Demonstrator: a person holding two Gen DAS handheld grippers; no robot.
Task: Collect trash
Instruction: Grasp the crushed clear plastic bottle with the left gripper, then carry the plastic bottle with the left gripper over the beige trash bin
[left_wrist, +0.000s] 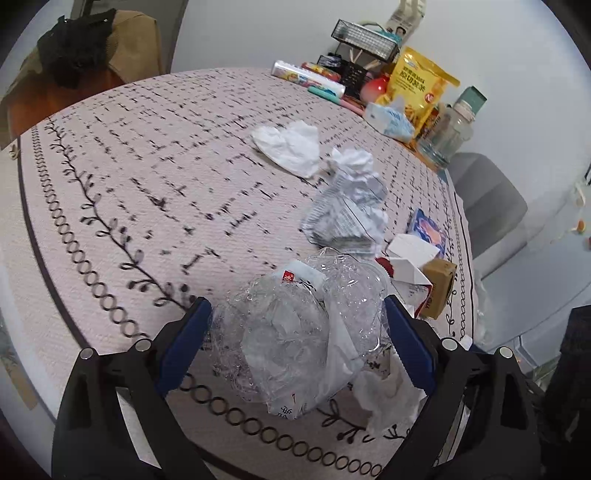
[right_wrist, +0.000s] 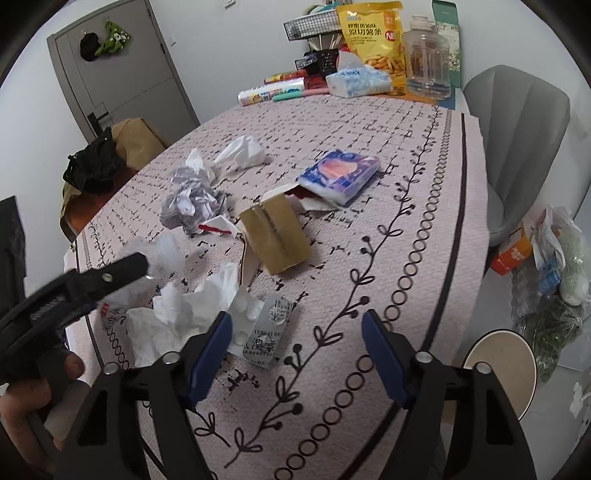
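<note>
A crushed clear plastic bottle lies near the table's front edge, between the wide-apart blue fingers of my left gripper; the pads flank it without clearly pressing it. A white tissue lies beside it. Crumpled printed paper, another tissue, a small brown box and a tissue pack lie further on. My right gripper is open and empty above the tablecloth, just right of a silver blister pack and a white tissue. The brown box and crumpled paper lie beyond it.
A patterned tablecloth covers the table. Snack bag, tissue box, glass jar and wire basket stand at the far end. A grey chair and a bag of rubbish are to the right.
</note>
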